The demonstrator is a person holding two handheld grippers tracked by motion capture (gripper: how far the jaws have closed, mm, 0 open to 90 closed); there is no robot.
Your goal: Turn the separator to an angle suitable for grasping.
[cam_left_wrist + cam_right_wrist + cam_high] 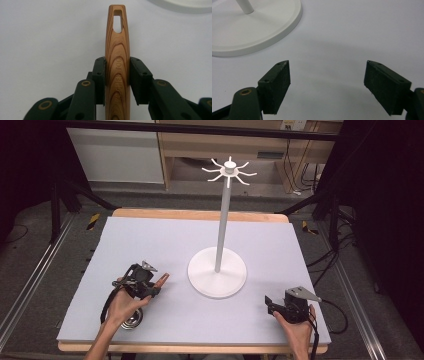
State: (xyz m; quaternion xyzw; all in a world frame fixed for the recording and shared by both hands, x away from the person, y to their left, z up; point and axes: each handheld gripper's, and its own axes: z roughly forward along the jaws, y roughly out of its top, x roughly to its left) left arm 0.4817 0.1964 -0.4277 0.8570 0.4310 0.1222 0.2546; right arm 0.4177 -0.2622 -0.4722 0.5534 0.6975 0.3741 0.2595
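A pale grey mat (165,240) covers the wooden table (200,214) almost to its edges; a strip of wood shows along the far and near edges. Dark floor with rails and cables surrounds it, and a wooden cabinet (210,145) stands beyond the far edge. A white stand (218,270) sits right of centre on the mat: round base, upright pole (223,215), and a ring of hooks (229,171) at the top. The far half of the mat and its left side lie bare. Near the front edge at left, the left gripper (156,288) is clamped on a wooden handle (117,65), which juts toward the base; a slot pierces its tip. Its metal end (132,321) lies by the front edge under the left hand (122,305). At the front right corner, the right hand (295,325) holds the right gripper (269,304), jaws wide apart over bare mat, well apart from the base.
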